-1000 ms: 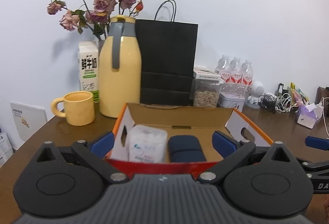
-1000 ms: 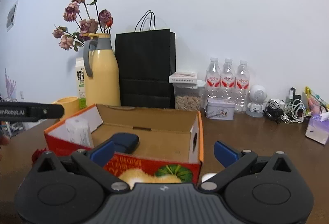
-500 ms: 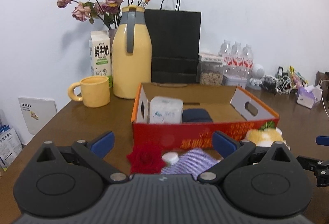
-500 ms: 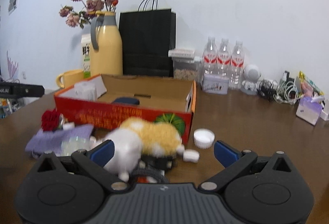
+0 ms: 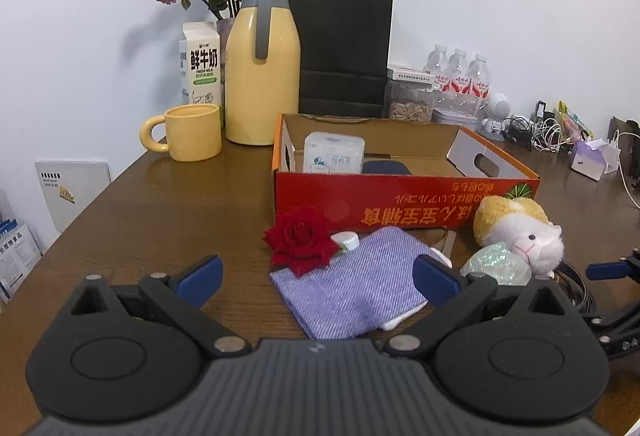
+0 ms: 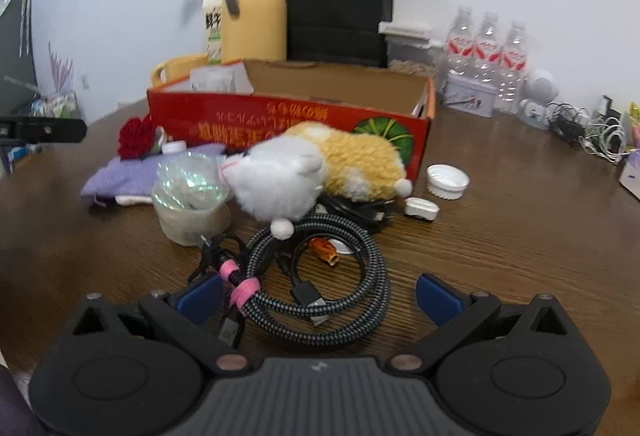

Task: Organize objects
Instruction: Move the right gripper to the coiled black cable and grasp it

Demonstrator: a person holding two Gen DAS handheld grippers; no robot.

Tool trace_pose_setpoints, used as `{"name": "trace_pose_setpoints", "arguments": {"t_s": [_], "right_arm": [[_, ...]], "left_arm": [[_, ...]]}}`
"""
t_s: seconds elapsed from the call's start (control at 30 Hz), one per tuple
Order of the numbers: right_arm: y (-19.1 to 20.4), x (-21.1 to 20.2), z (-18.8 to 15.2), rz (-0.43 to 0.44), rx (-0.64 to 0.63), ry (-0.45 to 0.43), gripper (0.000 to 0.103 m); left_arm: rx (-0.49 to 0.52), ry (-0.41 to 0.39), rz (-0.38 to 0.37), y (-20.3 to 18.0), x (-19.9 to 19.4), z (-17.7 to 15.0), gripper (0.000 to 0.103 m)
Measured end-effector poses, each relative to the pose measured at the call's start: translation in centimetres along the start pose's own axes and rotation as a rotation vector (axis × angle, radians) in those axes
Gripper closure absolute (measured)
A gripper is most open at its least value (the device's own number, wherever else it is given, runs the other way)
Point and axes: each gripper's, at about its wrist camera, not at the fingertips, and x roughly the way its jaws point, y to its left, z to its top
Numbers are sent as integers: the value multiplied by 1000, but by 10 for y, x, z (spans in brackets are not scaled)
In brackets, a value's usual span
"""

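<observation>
Low wrist views, box [image 5: 404, 196] shared.

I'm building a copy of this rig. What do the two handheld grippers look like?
Both match: the left gripper and right gripper have a dark grey ribbed body, two black round-hubbed linkage arms with silver pins, and blue pads tipping the jaws. A small white mark sits on each body. No cables or sleeves show.
</observation>
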Motion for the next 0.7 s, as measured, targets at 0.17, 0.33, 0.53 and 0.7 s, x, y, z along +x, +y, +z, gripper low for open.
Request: {"name": "trace_pose_setpoints", "arguments": {"t_s": [0.17, 0.33, 0.53, 0.7], "right_arm": [[0, 18, 8, 34, -21, 25, 0], [-3, 22, 9, 62, -6, 24, 0], [1, 17, 8, 60, -21, 3, 10], [6, 7, 5, 27, -36, -46, 11]], "left_arm": [[-12, 16, 4, 4, -1, -5, 0], [-24, 19, 5, 7, -5, -9, 0], [-26, 27, -5, 4, -1, -11, 0], [-17, 37, -24, -6, 3, -11, 0]]}}
